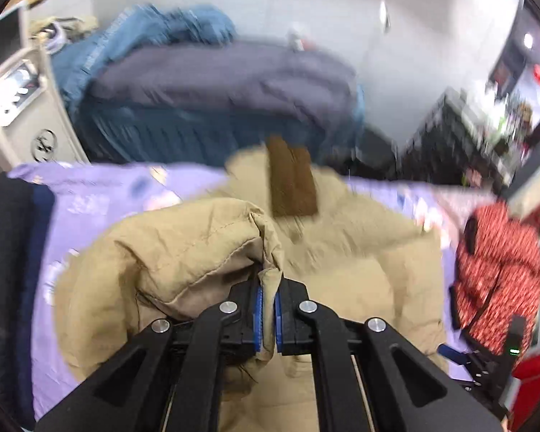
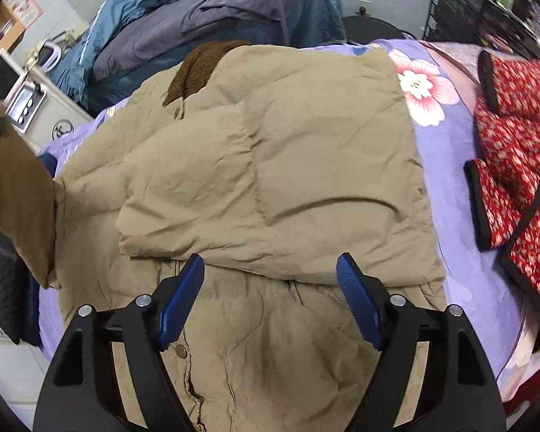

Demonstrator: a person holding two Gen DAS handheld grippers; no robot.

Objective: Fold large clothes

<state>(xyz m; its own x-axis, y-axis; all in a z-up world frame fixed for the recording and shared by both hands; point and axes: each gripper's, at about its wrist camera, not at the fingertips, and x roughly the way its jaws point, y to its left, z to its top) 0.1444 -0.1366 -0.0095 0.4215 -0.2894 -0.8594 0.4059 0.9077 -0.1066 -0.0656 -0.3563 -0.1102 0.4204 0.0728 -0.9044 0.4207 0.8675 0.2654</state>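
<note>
On the purple floral bedspread (image 2: 446,194) lay the tan padded coat (image 2: 270,165), one side already folded over. Left gripper (image 1: 268,309) pinched a coat fold; right gripper (image 2: 270,298) hovered spread, empty. Risk: the slick bulk might slip the pinch, or the fold spring back (puffy fill). Red floral jacket (image 2: 514,165) lay beside; bedding behind.

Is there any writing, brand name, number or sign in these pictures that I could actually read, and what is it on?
No text can be read in either view.
Poster on the wall, top left: has print, too small and blurred.
White appliance at the left: a round emblem, not legible as words.
Tan jacket: no label showing.
Red floral garment: pattern only.
Purple bedsheet: flowers only.
</note>
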